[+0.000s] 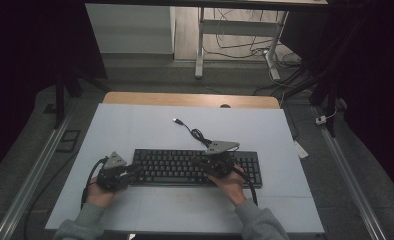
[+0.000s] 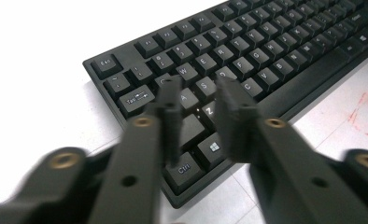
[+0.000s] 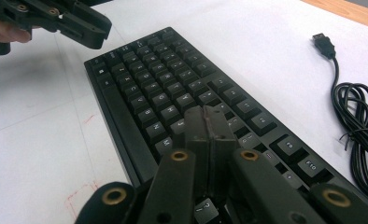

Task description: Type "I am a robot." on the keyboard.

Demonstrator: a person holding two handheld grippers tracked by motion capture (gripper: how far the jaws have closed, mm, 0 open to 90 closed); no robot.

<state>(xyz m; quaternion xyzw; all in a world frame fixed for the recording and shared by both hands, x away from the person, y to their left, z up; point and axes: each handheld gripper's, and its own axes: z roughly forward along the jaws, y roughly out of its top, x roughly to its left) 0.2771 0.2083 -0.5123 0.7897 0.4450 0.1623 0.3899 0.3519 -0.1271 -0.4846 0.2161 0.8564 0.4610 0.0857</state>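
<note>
Forearms in grey sleeves [image 1: 85, 220] come in from the near edge of the table, each hand carrying a black two-jaw gripper. On the person's left, the left gripper [image 1: 133, 169] sits at the left end of the black keyboard [image 1: 185, 167]; in the left gripper view its jaws stand apart with a clear gap between them, hanging over the keys around A and Z near the Tab and Ctrl corner [image 2: 198, 100], and whether the tips touch any key cannot be told. On the other side, the right hand [image 1: 231, 184] rests near the front edge of the keyboard's right half, and the right gripper [image 1: 197, 162] reaches over the keys there; in the right gripper view its jaws are pressed together with nothing between them [image 3: 205, 116], low above the keys in the middle of the board. That same view shows the left gripper [image 3: 86, 30] farther off, beyond the keyboard's far end. The keyboard lies flat on the white table cover [image 1: 135, 125], long side parallel to the near edge. Behind it, its black cable [image 1: 200, 135] lies partly coiled on the cover, and the loose USB plug [image 1: 177, 120] rests farther back, toward the bare wooden strip [image 1: 185, 99] at the far edge of the table.
</note>
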